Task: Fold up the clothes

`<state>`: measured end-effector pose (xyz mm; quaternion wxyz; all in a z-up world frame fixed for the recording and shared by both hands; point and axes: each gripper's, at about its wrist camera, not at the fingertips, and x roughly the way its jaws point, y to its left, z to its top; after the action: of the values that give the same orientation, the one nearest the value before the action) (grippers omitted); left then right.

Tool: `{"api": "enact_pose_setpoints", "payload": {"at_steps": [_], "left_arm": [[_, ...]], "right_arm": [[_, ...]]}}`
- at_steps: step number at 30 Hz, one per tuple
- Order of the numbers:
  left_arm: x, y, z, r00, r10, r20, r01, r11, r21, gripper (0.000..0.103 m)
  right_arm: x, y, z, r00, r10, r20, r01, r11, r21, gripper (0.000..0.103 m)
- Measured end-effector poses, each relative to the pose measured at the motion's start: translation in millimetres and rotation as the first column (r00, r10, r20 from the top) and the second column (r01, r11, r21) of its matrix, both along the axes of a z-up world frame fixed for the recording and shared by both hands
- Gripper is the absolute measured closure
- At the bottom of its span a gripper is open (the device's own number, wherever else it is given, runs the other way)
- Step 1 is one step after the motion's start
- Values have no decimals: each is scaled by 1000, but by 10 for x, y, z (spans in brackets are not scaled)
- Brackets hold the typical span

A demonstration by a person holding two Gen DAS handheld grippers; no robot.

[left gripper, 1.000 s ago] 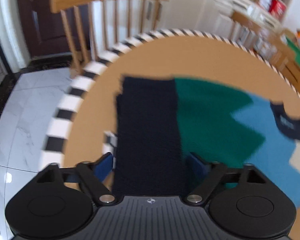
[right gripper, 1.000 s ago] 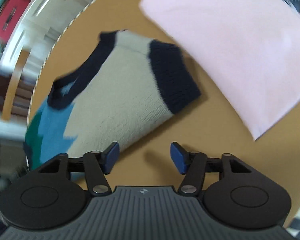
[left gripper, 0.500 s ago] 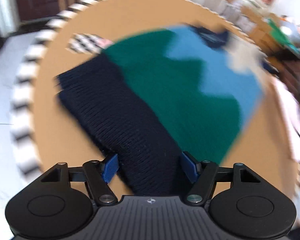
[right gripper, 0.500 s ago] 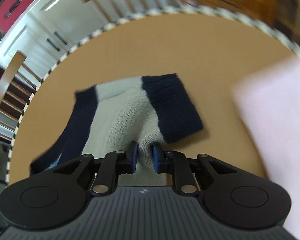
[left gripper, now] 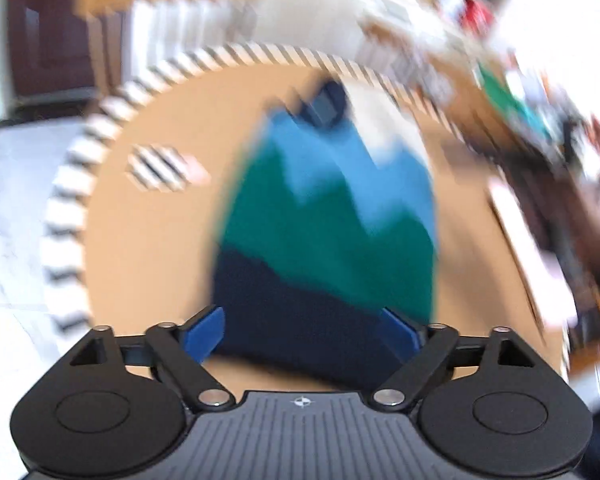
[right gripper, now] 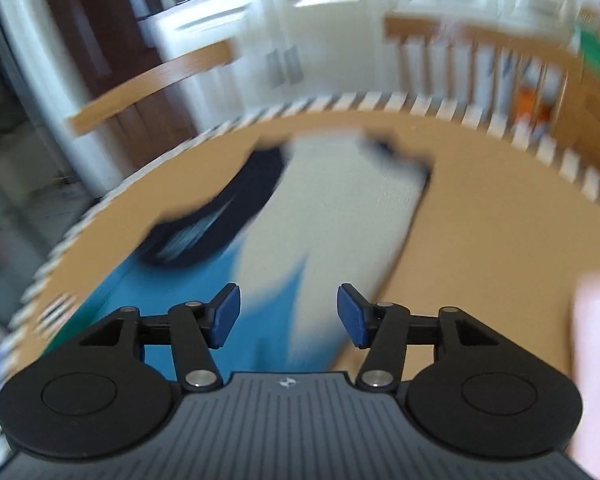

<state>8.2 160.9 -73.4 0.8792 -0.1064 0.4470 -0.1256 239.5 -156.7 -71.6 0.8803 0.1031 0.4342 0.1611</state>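
A knit sweater in navy, green, blue and cream bands (left gripper: 332,216) lies folded lengthwise on the round brown table (left gripper: 147,248). My left gripper (left gripper: 304,332) is open, its blue pads on either side of the navy hem end. In the right wrist view the sweater's cream part (right gripper: 332,208) and navy collar (right gripper: 219,220) lie ahead. My right gripper (right gripper: 287,316) is open and empty above the blue and cream part. Both views are blurred by motion.
A pink garment (right gripper: 596,340) lies at the table's right side. A checkered marker (left gripper: 163,168) sits on the table left of the sweater. Wooden chairs (right gripper: 147,84) stand beyond the striped table rim (left gripper: 99,128). Cluttered shelves (left gripper: 532,96) are at the back right.
My right gripper was shut on the cream part half a second ago; it has let go and opened. My left gripper has swung so the sweater now lies lengthwise ahead.
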Motion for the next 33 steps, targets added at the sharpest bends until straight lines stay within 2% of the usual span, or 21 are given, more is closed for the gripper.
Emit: {"api": "enact_pose_setpoints", "payload": {"at_steps": [2,3,4,6,7,9,11,12,13,15,18,20,21,23,24,25,26,27,30,33], "left_arm": [[193,146,-13,993,118,9,-118,993,22,21],[315,178,-102,991,135,-14,-135,990,29,28],[390,161,-199,991,121,-54,-120,993,15,36],[536,123,-394,987,87,-133,-90,996,-18,39],[609,104,-491,983,69,-172,-76,996,-35,39],[609,-1,-608,977,27,-214,-33,999,-25,38],[514,-133,-652,980,1,-198,-3,1000,-10,37],[453,-181,-635,976,-20,-215,13,999,-32,40],[391,-229,-617,972,-41,-232,29,998,-56,48],[248,-400,-674,954,-107,-281,68,987,-146,50],[30,-671,-707,950,-171,-260,133,979,-155,50],[-64,-749,-787,941,-181,-287,118,967,-224,48],[-111,-781,-804,937,-191,-291,124,964,-234,45],[-182,-788,-776,944,-180,-278,127,972,-200,37],[-186,-745,-766,950,-160,-269,110,975,-193,28],[-189,-699,-757,956,-140,-260,93,978,-186,25],[-204,-633,-739,958,-115,-262,63,978,-201,25],[-175,-570,-773,957,-94,-275,28,972,-233,24],[-83,-420,-887,955,-53,-292,-56,934,-353,22],[17,-374,-1011,936,-51,-347,-126,875,-467,22]], "right_arm": [[-520,-112,-130,989,1,-151,22,988,152,45],[-715,-155,-240,970,-2,-242,63,967,246,46],[-859,-171,-349,946,-1,-325,117,935,336,45],[-1078,-120,-517,906,16,-423,191,876,442,46],[-1131,-51,-544,904,26,-427,178,885,430,46],[-1232,87,-597,899,46,-436,150,901,406,43],[-1307,188,-621,901,62,-429,133,902,410,49],[-1316,231,-653,895,84,-438,126,895,428,57],[-1322,263,-681,887,95,-451,123,894,430,83],[-1331,233,-653,894,75,-442,122,908,401,85],[-1402,-2,-498,921,49,-387,96,933,346,85],[-1434,-239,-412,931,9,-364,104,951,291,85],[-1465,-368,-373,933,-10,-360,113,957,266,85],[-1497,-585,-346,927,-50,-372,149,958,243,84],[-1488,-662,-338,923,-61,-379,163,956,245,83],[-1499,-714,-332,918,-57,-393,170,951,257,73],[-1516,-764,-330,908,-57,-416,185,943,276,59],[-1533,-812,-358,901,-48,-430,198,929,311,55],[-1592,-903,-553,891,-25,-453,227,889,398,55],[-1617,-939,-688,874,-17,-485,284,828,483,55]]}}
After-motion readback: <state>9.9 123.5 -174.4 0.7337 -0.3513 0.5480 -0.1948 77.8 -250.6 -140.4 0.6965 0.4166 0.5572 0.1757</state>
